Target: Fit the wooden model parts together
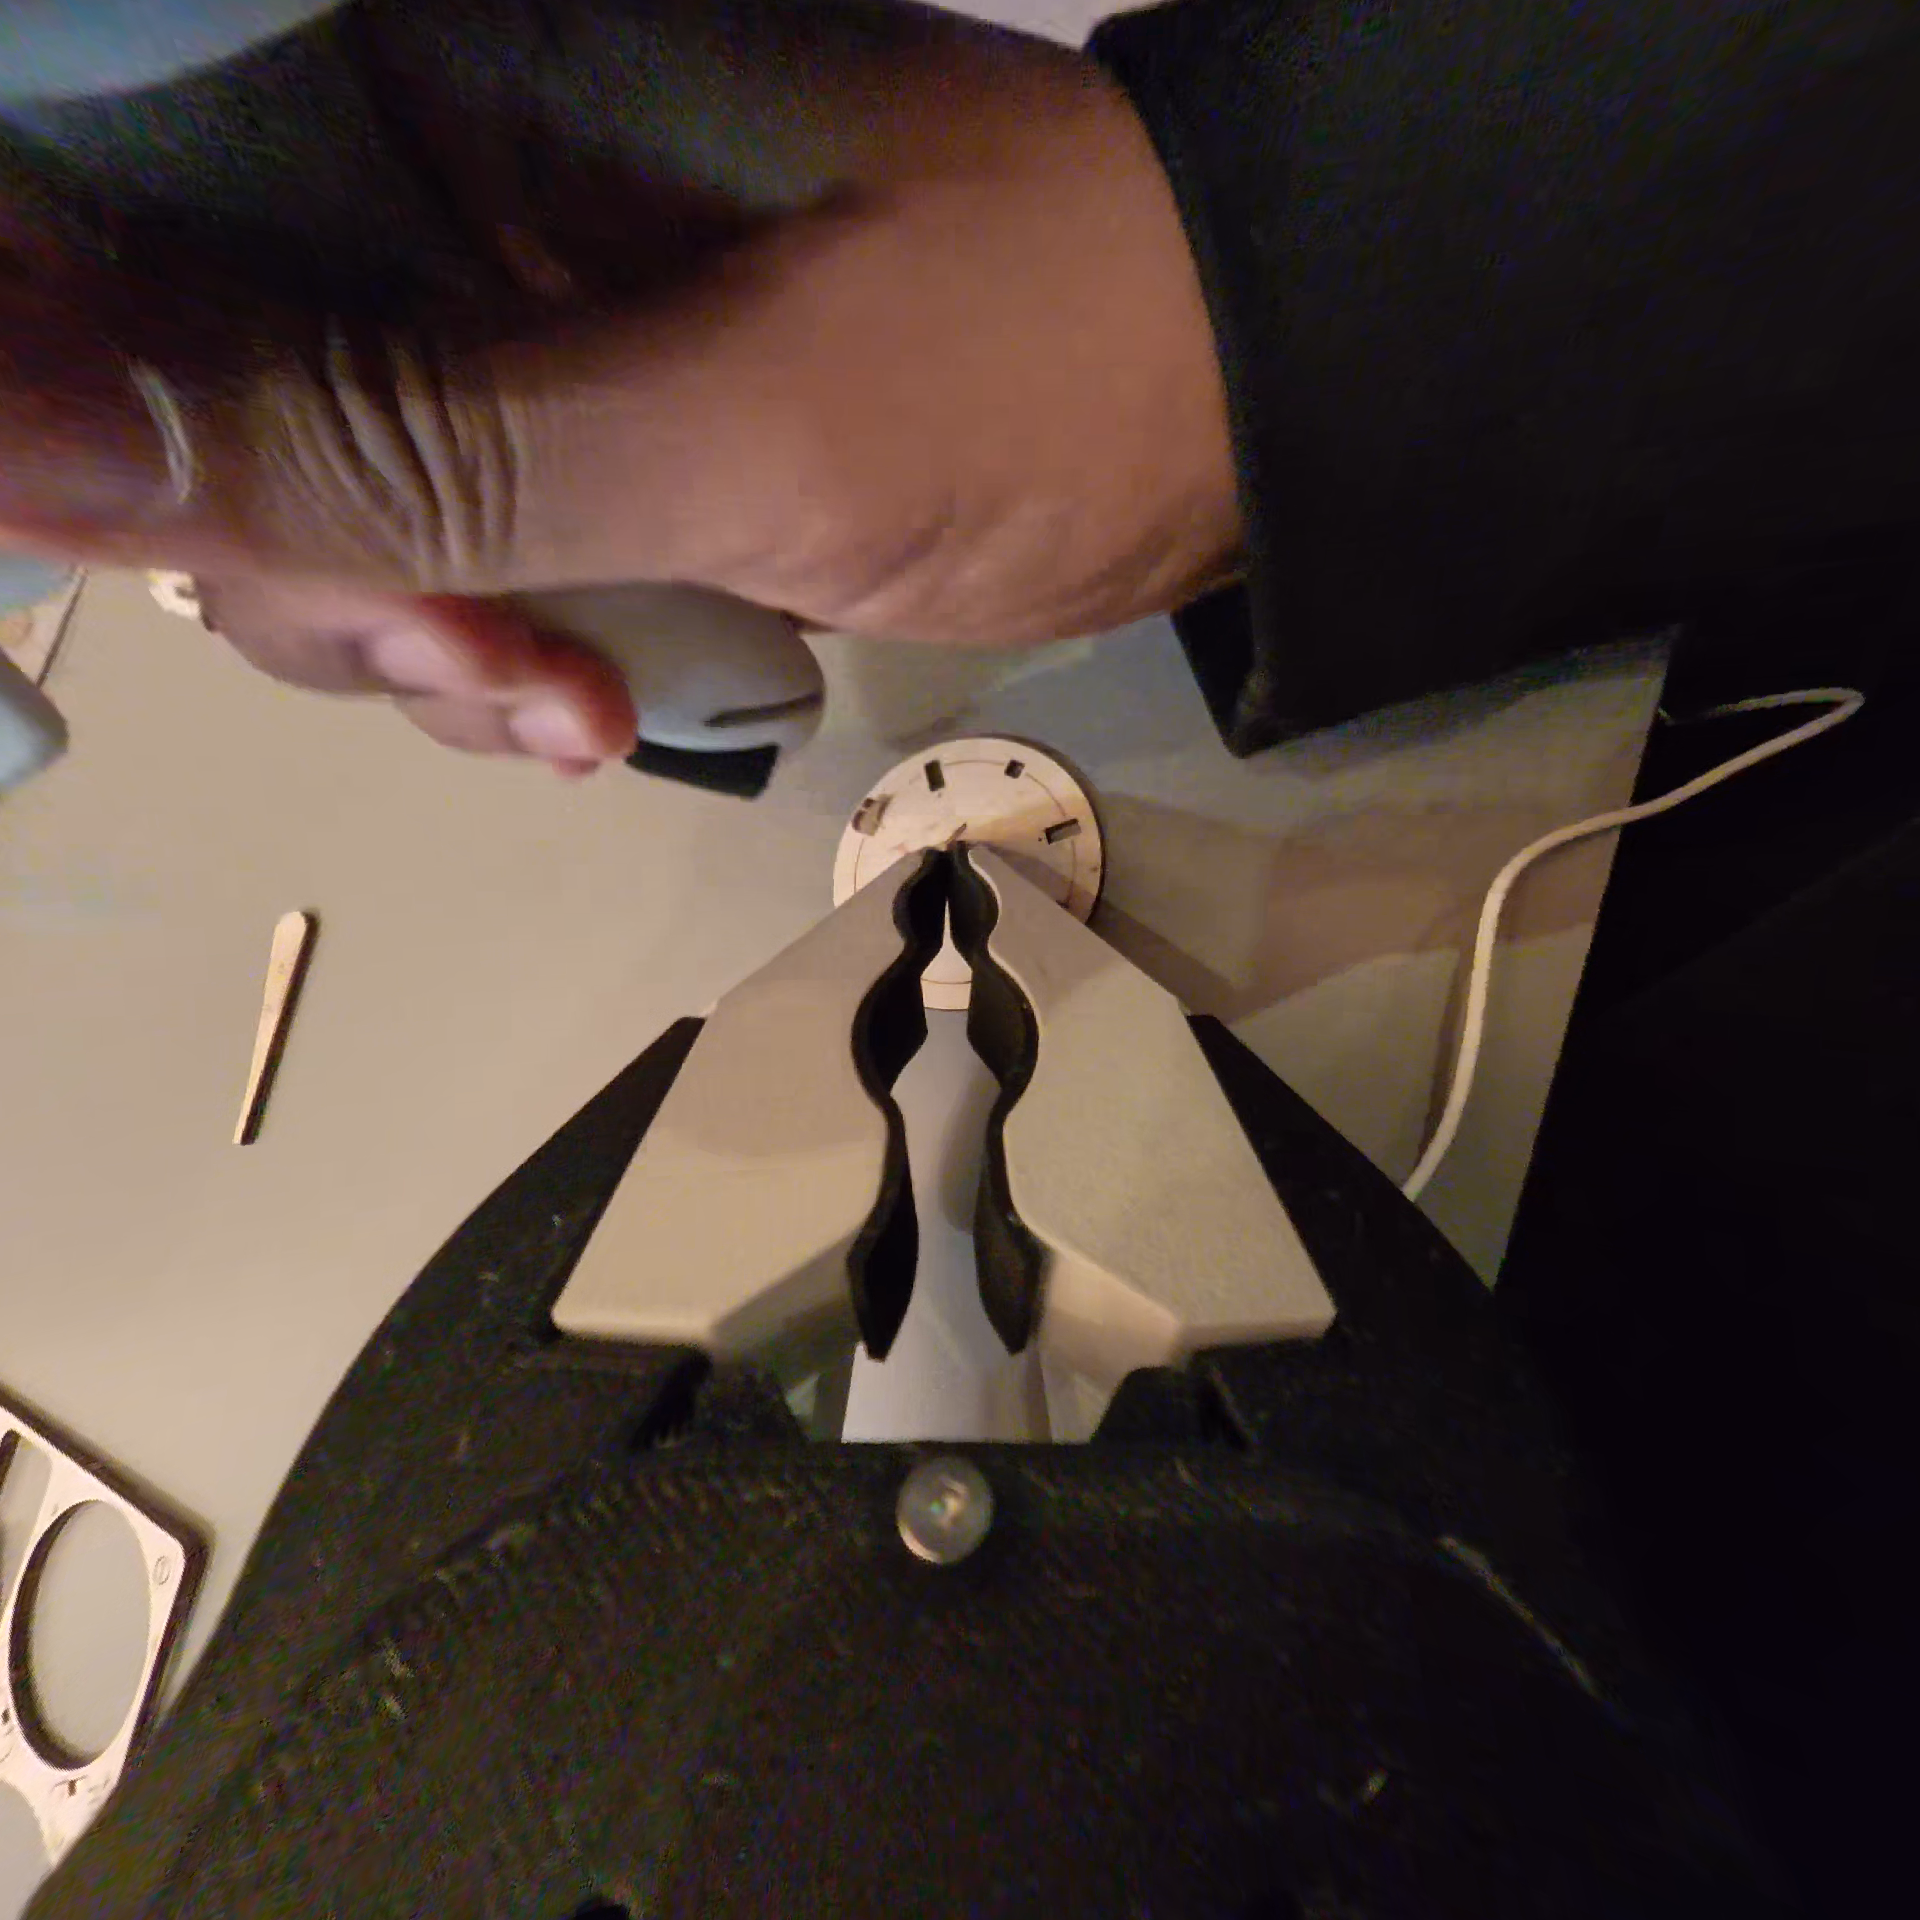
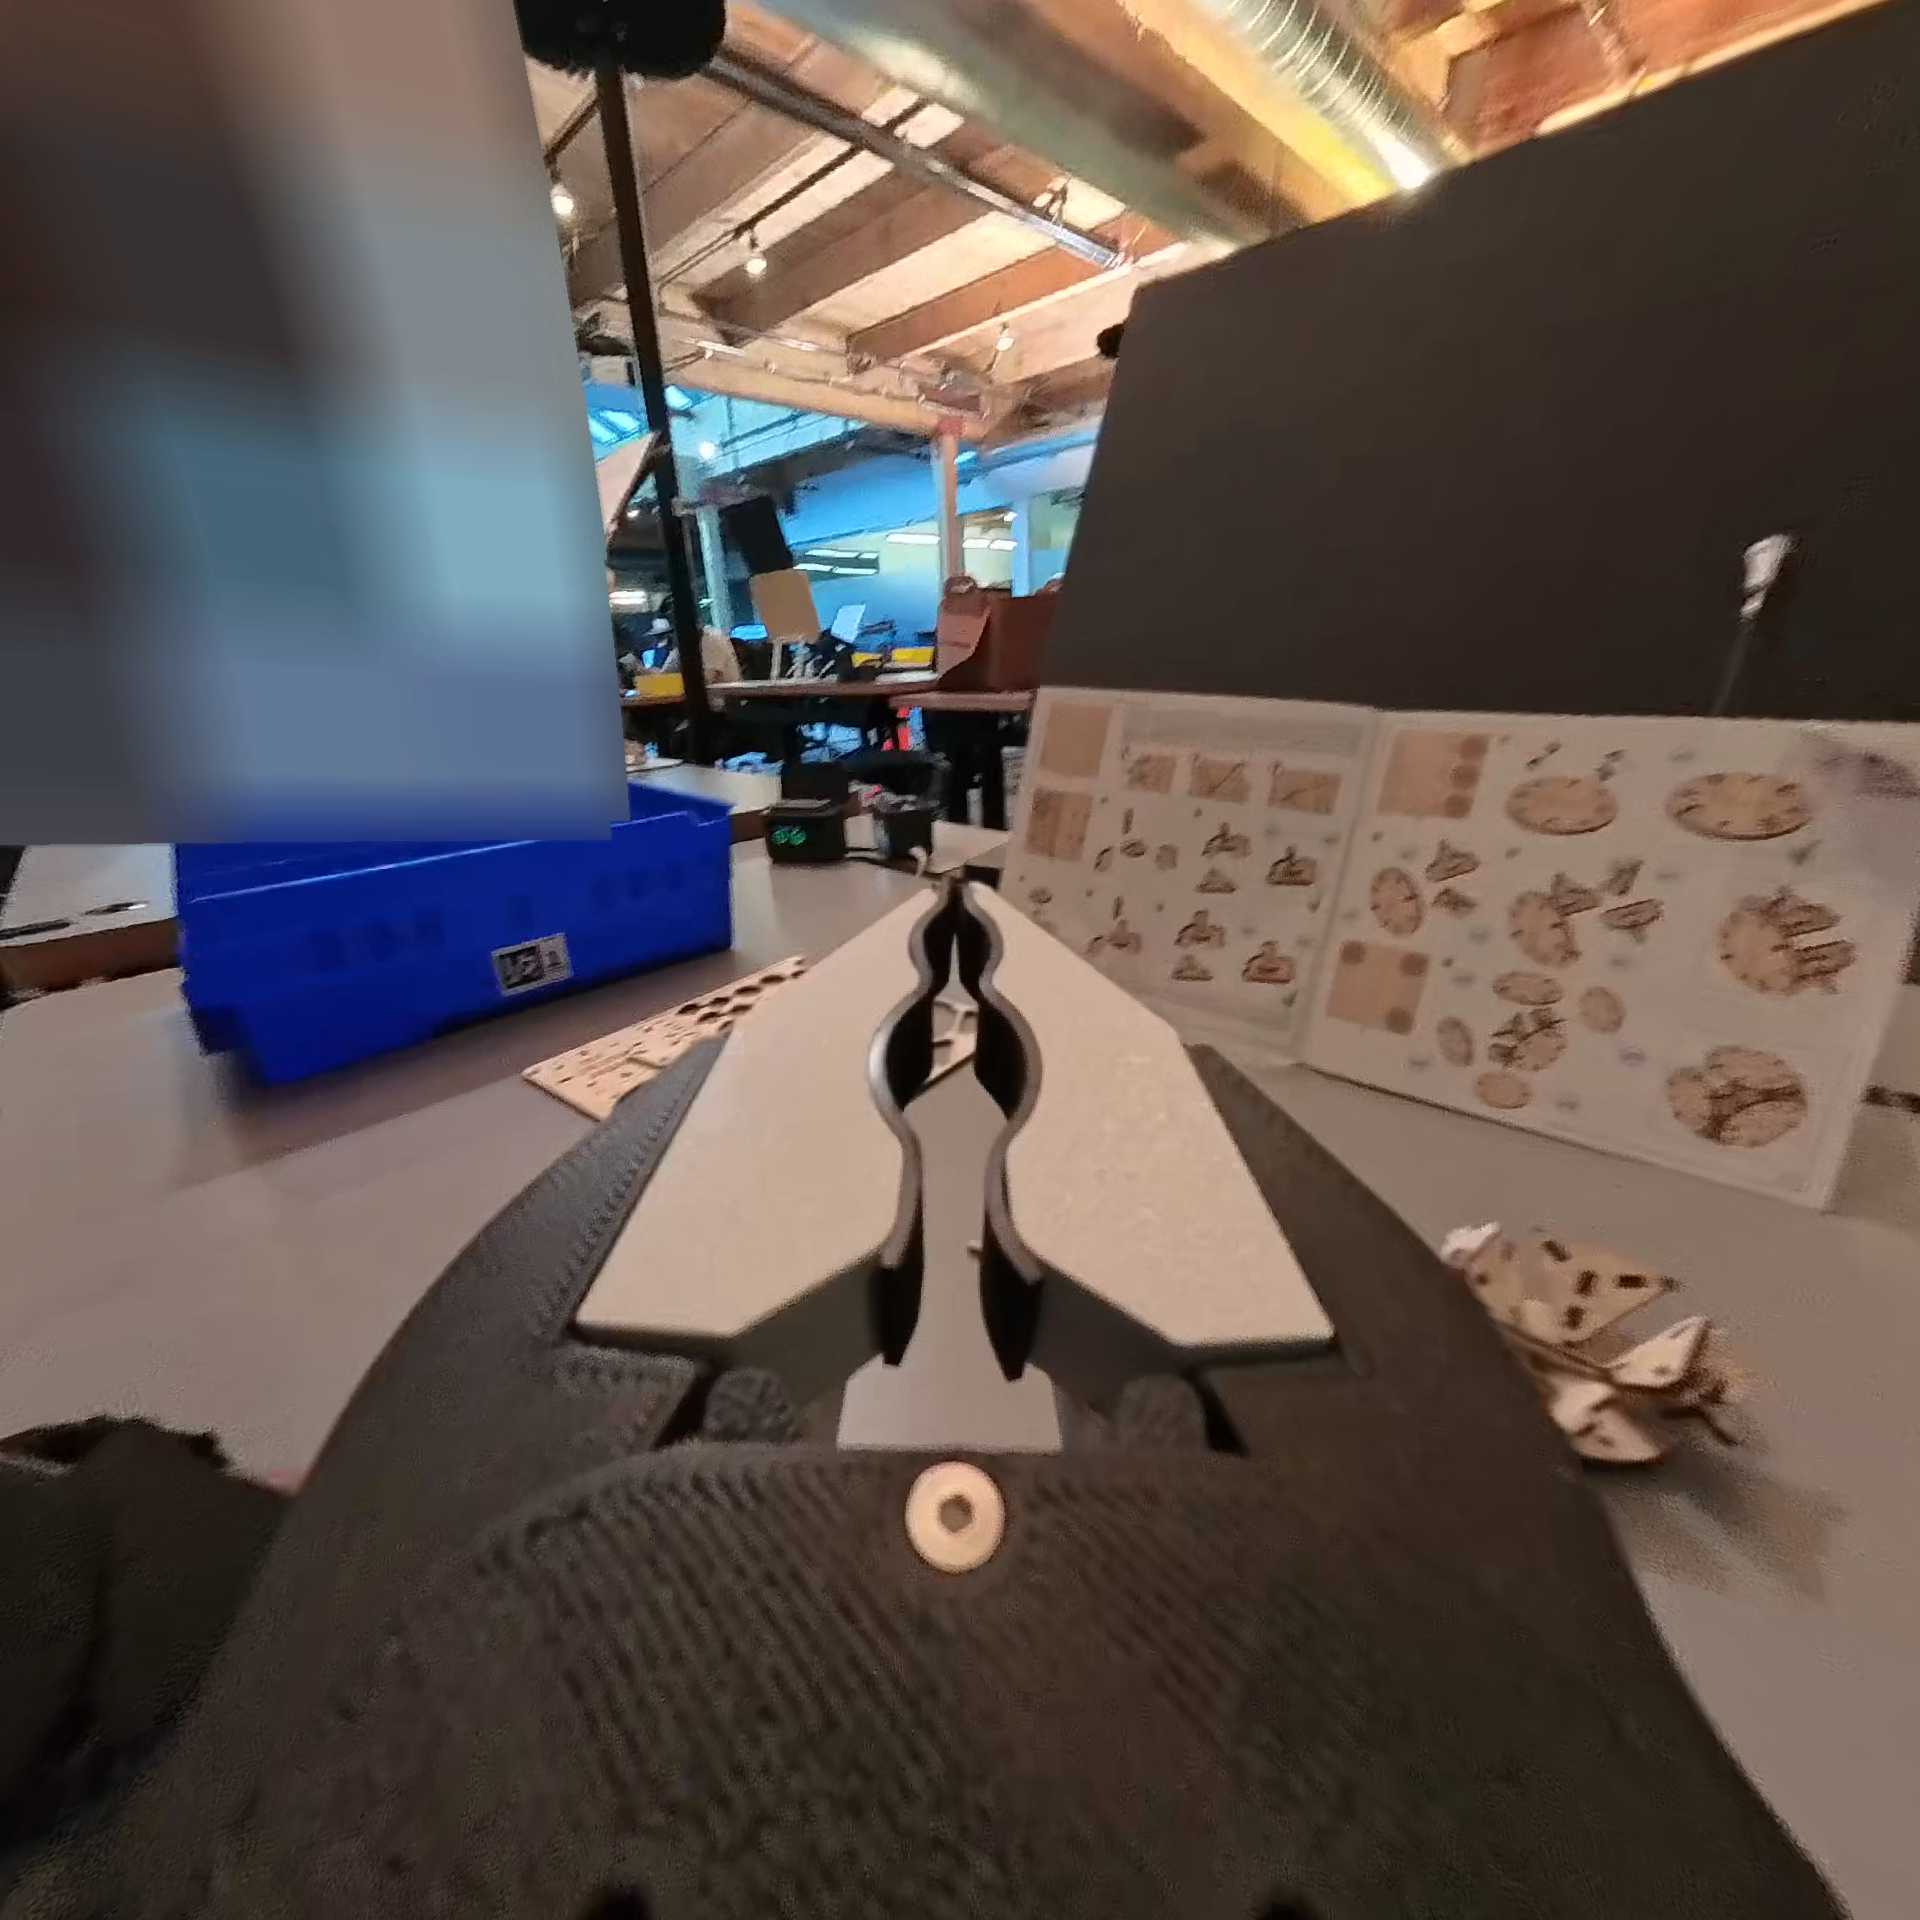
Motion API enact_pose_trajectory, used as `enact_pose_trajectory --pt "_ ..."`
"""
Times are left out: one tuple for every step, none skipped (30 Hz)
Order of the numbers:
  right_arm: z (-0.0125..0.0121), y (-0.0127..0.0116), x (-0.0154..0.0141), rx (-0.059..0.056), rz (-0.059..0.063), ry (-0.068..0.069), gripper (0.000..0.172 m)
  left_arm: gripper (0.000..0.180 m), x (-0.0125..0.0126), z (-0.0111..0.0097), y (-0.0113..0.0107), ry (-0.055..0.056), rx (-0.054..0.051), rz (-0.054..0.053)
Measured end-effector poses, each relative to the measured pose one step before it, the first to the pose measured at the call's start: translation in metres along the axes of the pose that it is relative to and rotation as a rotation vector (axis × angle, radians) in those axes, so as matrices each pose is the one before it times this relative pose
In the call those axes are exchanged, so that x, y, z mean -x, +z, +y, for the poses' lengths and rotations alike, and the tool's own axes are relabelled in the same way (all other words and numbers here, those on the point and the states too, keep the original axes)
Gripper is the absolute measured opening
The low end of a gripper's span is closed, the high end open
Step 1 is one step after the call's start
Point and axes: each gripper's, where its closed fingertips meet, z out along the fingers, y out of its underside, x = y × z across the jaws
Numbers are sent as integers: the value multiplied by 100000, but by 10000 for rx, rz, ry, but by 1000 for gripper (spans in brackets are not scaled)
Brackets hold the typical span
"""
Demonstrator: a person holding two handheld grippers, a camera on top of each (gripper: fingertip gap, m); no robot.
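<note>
- My left gripper [image 1: 951, 854] has its fingers closed with nothing between them, tips over the round wooden disc [image 1: 971, 821] on the table [image 1: 416, 1039], likely pinning it (contact unclear).
- My right gripper [image 2: 954, 896] is likewise closed, holding nothing, raised above the wooden sheet [image 2: 665, 1023], facing the open instruction booklet [image 2: 1455, 935].

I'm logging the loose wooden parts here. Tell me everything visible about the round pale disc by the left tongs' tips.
The round pale wooden disc lies flat on the grey table, thin like laser-cut plywood. A scored ring runs inside its rim, with several small rectangular slots along it and a short mark near the middle. Its edge looks dark. The left tongs, tips together, cover its near part; contact cannot be judged. A hand hovers above.
</note>
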Motion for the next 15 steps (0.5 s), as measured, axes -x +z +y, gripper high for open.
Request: enact_pose_trajectory --pt "302 -42 -400 17 93 -10 0 1 2 5 5 -8 1 8" --pt "1216 -38 117 295 -108 142 0 1 -3 7 -2 -35 0 37" --pt "1210 -83 387 249 -139 169 0 1 -41 -2 -1 -39 -5 55" --pt "-527 -163 178 -260 32 31 0 1 19 6 8 -20 8 13" --pt "-83 1 428 180 -184 195 0 1 12 -20 4 1 -5 -6" --pt "-490 -36 124 -21 -65 104 0 1 -2 5 -3 8 3 -17" --pt "-956 -188 -426 -280 211 -74 0 1 7 -1 3 32 3 -35" --pt "-777 -184 -570 -118 213 -167 0 1 7 -6 5 33 0 -33" --pt "-373 -184 -425 92 74 -221 0 1 -2 1 3 10 -2 -9" --pt "156 -233 -20 315 -212 -296 0 1 2 -1 1 -15 0 14" --pt "876 -308 504 652 -580 -356 0 1 -1 5 -4 -31 0 31" --pt "1539 -427 996 982 -915 -297 6 1 -3 4 6 -26 1 26" --pt "1861 -536 1296 1130 -1106 -110 24 1 7 -3 -2 -7 0 7" --pt "1867 -559 1238 1053 -1031 98 39 1 -6 -4 -2 1 -1 -2" --pt "1698 -527 891 876 -754 262 44 1 0 6 3 20 0 -21"
